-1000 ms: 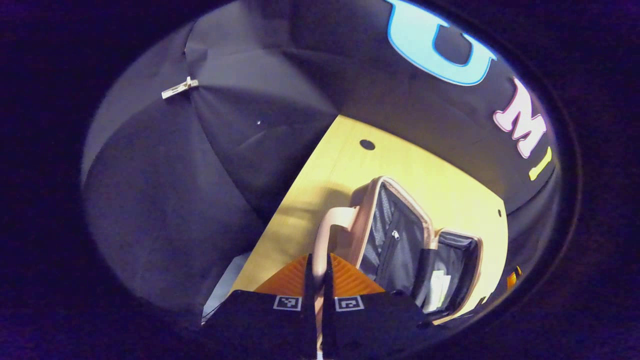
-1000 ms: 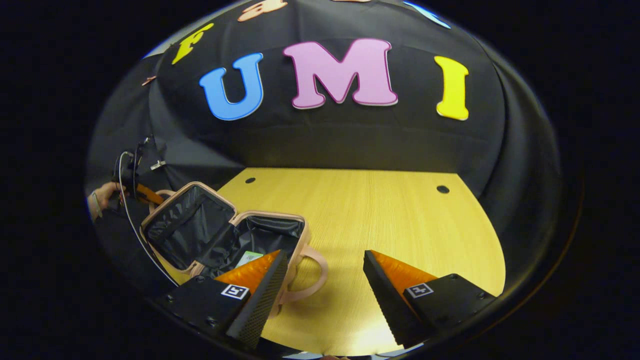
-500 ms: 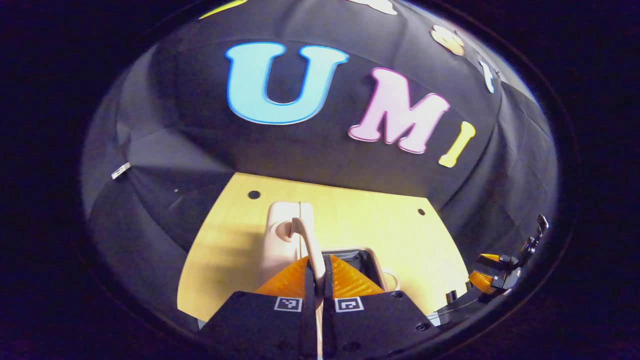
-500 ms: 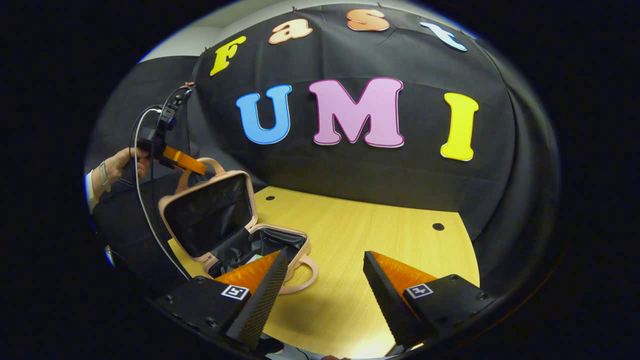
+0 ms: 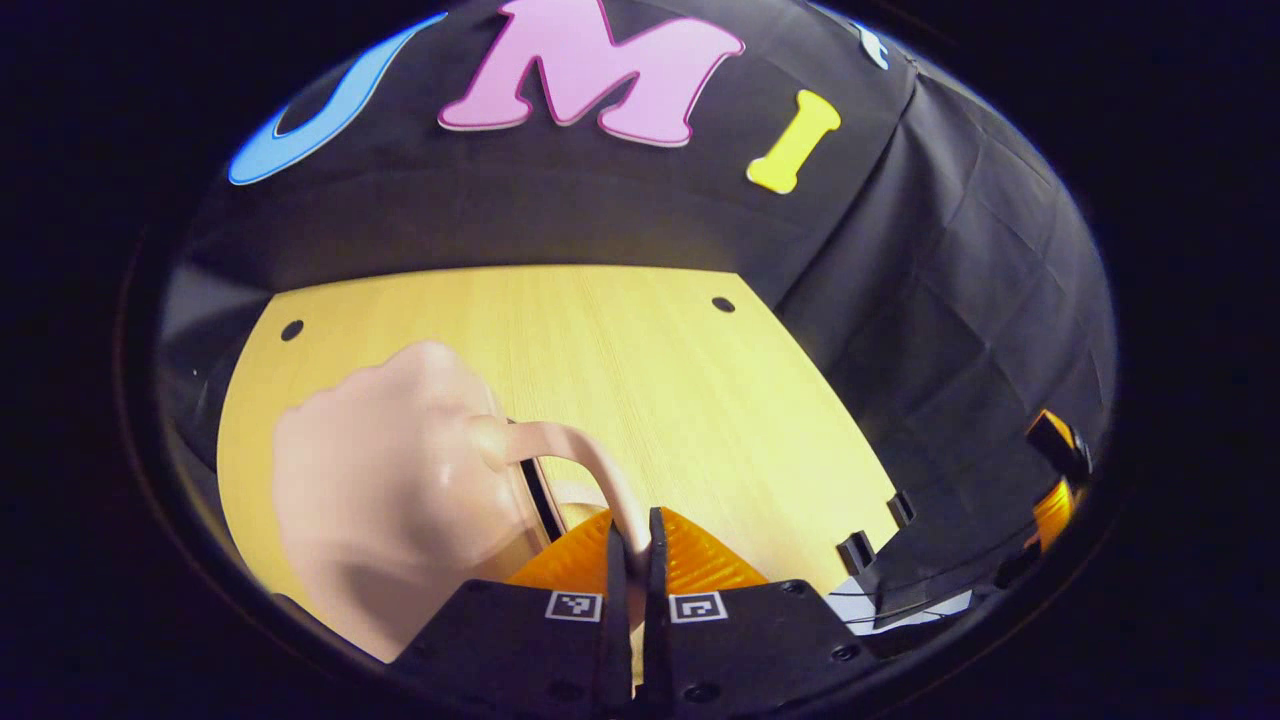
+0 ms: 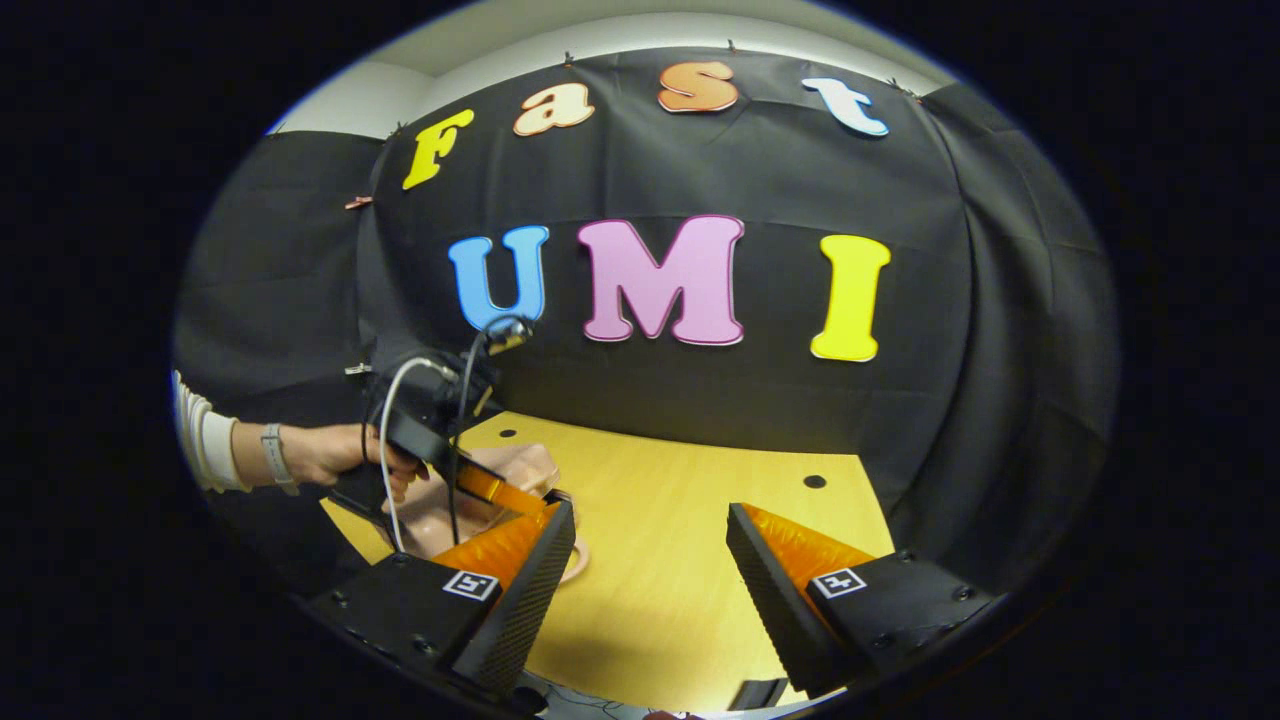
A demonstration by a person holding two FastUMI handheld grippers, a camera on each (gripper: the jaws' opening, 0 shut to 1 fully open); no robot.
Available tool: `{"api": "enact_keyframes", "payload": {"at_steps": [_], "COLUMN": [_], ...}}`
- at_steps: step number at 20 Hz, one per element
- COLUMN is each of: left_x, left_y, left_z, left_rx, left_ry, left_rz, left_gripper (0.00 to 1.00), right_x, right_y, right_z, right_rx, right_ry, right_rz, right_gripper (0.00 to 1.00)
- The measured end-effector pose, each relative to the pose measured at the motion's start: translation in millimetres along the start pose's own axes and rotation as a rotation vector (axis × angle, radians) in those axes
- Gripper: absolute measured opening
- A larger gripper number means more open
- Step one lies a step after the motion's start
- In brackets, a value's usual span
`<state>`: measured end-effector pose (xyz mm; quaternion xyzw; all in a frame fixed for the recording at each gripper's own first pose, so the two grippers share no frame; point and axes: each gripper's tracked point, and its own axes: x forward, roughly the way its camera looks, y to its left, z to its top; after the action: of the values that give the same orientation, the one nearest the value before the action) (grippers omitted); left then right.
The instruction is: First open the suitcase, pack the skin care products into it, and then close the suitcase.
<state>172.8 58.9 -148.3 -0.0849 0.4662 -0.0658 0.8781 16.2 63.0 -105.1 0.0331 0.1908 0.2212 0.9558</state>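
On the yellow table [image 5: 640, 330] the suitcase [image 5: 390, 480] is nearly closed, its handle [image 5: 590, 470] pinched by the left gripper [image 5: 632, 545], while the right gripper [image 6: 650, 560] is held wide open, empty

Suitcase lid [image 5: 390, 480] swung from open to nearly shut; left hand-held gripper [image 5: 632, 545] followed, gripping handle [image 5: 585, 460].

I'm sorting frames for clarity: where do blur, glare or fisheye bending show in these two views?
Left gripper view: the pink suitcase is soft with motion blur, the table edge bends. Right gripper view: sharper, the right gripper crisp, the table's near edge faintly glaring.
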Motion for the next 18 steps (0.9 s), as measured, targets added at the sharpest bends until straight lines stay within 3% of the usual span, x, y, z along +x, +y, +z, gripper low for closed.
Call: {"api": "enact_keyframes", "payload": {"at_steps": [5, 8, 9, 10, 11, 13, 18], "left_x": [59, 51, 42, 25, 6, -45, -167], "left_y": [8, 14, 10, -4, -17, -40, -93], "left_z": [-48, -47, -34, -16, 2, 40, 96], "left_rx": [-0.003, 0.06, 0.107, 0.14, 0.159, 0.172, 0.134], "left_ry": [0.159, 0.182, 0.125, 0.053, -0.023, -0.193, -0.59], "left_rz": [0.048, 0.194, 0.231, 0.246, 0.259, 0.299, 0.371], "left_gripper": [0.15, 0.3, 0.57, 0.77, 0.84, 0.82, 0.91], "right_x": [-21, -25, -23, -22, -20, -11, 10], "right_y": [-34, -44, -48, -52, -56, -62, -58], "right_z": [-14, -16, -13, -9, -6, 7, 54], "right_rx": [0.016, 0.015, 0.006, -0.006, -0.016, -0.027, -0.024], "right_ry": [0.017, 0.021, 0.012, 0.003, 0.003, -0.014, -0.096], "right_rz": [-0.081, -0.059, -0.048, -0.038, -0.028, -0.004, 0.077], "right_gripper": [0.97, 0.97, 0.97, 0.97, 0.97, 0.97, 0.97]}}
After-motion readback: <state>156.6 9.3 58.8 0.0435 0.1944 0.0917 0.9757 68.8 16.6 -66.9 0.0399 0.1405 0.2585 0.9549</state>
